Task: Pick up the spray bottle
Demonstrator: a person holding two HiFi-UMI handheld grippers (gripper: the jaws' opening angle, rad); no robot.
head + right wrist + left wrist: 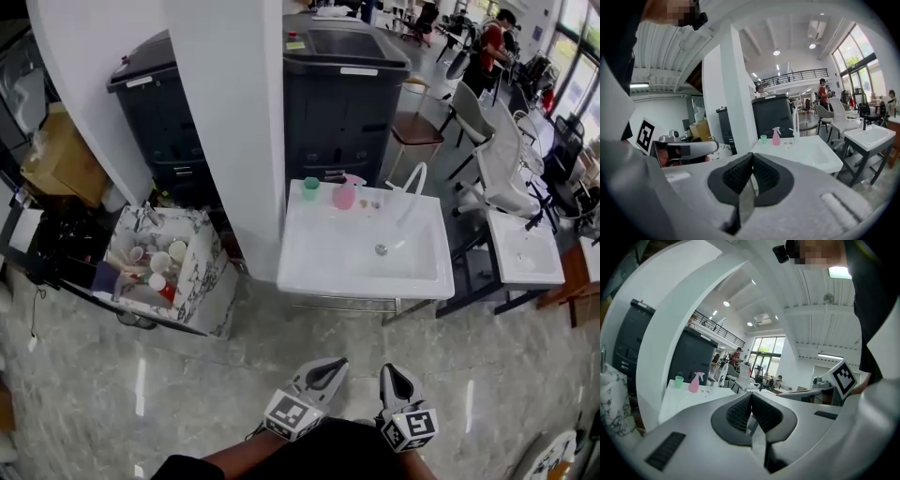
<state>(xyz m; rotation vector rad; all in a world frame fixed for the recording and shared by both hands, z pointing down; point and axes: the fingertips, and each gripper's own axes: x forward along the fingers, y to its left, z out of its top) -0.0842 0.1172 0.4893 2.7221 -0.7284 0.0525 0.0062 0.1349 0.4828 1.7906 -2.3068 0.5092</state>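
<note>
Left gripper [328, 367] & right gripper [396, 373], both grey, jaws shut on nothing, well short of the white sink basin [309, 258]. Small pink plastic spray bottle [345, 195] stands upright on its back edge nr the left corner, beside a green cup [310, 187]. Prob. light, stiff, slick: take it round the body, below the trigger.

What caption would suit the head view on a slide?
Shut and empty, the left tool and right tool face a white sink with pink spray bottle and green cup on its ledge.
</note>
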